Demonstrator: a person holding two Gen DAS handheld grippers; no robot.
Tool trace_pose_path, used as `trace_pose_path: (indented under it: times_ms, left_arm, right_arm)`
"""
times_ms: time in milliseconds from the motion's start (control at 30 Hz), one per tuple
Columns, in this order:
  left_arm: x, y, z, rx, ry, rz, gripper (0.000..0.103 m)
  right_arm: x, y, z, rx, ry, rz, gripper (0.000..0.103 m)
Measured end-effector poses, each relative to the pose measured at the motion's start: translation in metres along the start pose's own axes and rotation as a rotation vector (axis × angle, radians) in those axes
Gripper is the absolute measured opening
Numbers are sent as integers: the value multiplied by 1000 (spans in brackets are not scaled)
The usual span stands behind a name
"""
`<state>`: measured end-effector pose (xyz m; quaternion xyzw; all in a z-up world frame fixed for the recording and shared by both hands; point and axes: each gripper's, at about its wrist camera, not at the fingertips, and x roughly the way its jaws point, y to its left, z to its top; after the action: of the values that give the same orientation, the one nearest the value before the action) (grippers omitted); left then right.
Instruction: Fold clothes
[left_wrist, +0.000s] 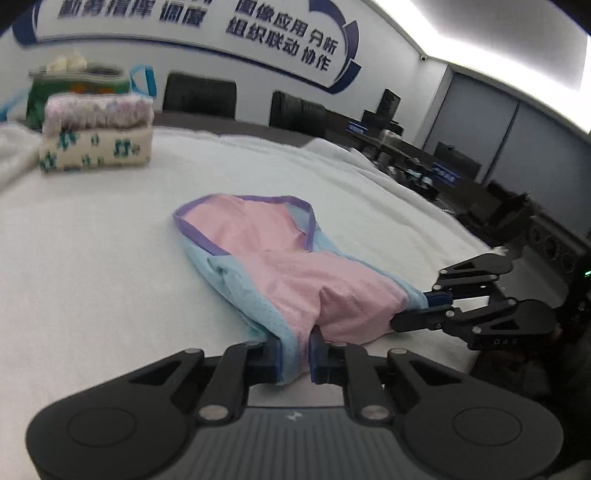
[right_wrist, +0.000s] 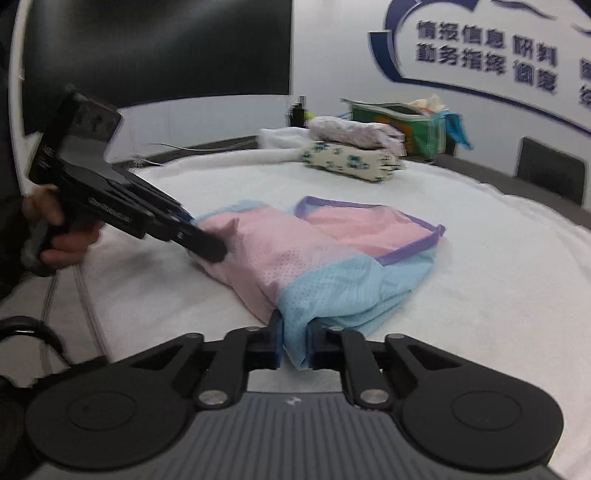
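Wall (left_wrist: 207, 55) carries big blue Chinese lettering inside a blue swoosh logo; too blurred to transcribe reliably. Right gripper body shows pale lettering, partly readable as "DAS" in the left wrist view. White brand text on the left gripper's side, unreadable.

Surface: white fluffy cloth (left_wrist: 110, 258) over a long table. Dark chairs (left_wrist: 199, 96) along the wall, desks with blue nameplates further back. 2 folded garments (left_wrist: 96, 136) stacked at the far end, green bag (left_wrist: 79, 88) with blue handles behind them.

Garment (left_wrist: 280, 266): pink mesh, light blue panels, purple trim, lying flat mid-cloth. Left gripper (left_wrist: 295, 354) is clamped on the near light-blue edge. Right gripper (right_wrist: 295, 345) is clamped on the other near corner, also blue fabric. A hand (right_wrist: 59, 229) holds the left gripper's handle.
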<state>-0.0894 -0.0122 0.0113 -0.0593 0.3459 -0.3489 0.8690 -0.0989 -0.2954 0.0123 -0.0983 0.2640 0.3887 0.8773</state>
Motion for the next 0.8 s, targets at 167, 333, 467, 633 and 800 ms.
trace_pose_path:
  times_ms: [167,333,467,633,800]
  left_arm:
    - [-14,-5,-17,-25,46,-57,16]
    - [-33,-4,-24,0,-34,-49,49]
    - [-45,3,-22,-58,-92,-34,50]
    - [-34,3,-12,-119,-125,-30,49]
    - [-12,7,-9,-196,-76,16,46]
  right_arm:
    - [-23,17,-5,-19,61,130,10]
    - [-43,13,-7,-13,41,113,46]
    - [-62,1,19,30,-106,3,61]
    - [-26,-5,73,131,-181,-8,64]
    - [64,13,114,31,-19,39,63]
